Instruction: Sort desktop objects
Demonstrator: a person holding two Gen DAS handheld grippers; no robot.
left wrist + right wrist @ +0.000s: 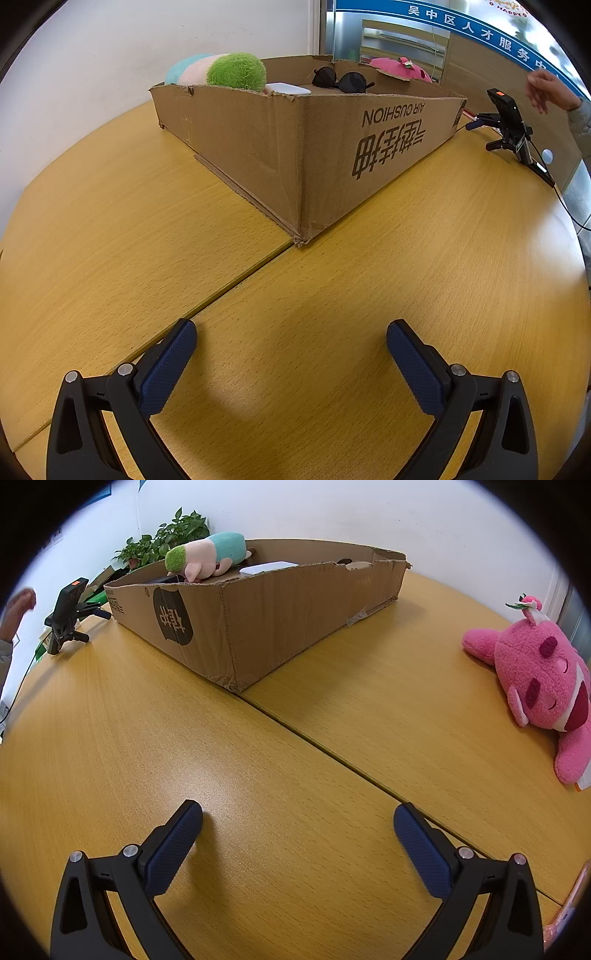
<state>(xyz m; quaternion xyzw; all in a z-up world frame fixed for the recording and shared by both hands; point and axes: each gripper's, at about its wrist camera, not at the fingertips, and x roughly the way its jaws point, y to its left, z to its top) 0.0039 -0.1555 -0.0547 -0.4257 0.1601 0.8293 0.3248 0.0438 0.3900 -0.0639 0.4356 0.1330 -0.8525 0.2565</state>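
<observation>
A long, shallow cardboard box (pixel 325 147) (pixel 258 620) lies on the wooden table (pixel 332 295) (pixel 184 738). Inside it I see a green-haired pastel plush (pixel 221 72) (pixel 207 555), a white case (pixel 288 88) (pixel 267 568) and black sunglasses (pixel 341 81). A pink plush bear (pixel 543 686) lies on the table at the right of the right wrist view; its top (pixel 400 68) shows beyond the box in the left wrist view. My left gripper (pixel 291 343) stands open over bare tabletop in front of the box's near corner. My right gripper (pixel 298 825) is open too, with nothing between its fingers.
A small black camera on a tripod (pixel 509 122) (pixel 68 614) stands at the table's edge beside the box, with a person's hand (pixel 546 90) (pixel 16 609) next to it. A potted plant (pixel 162 539) stands behind the box. A seam (pixel 351 768) crosses the tabletop.
</observation>
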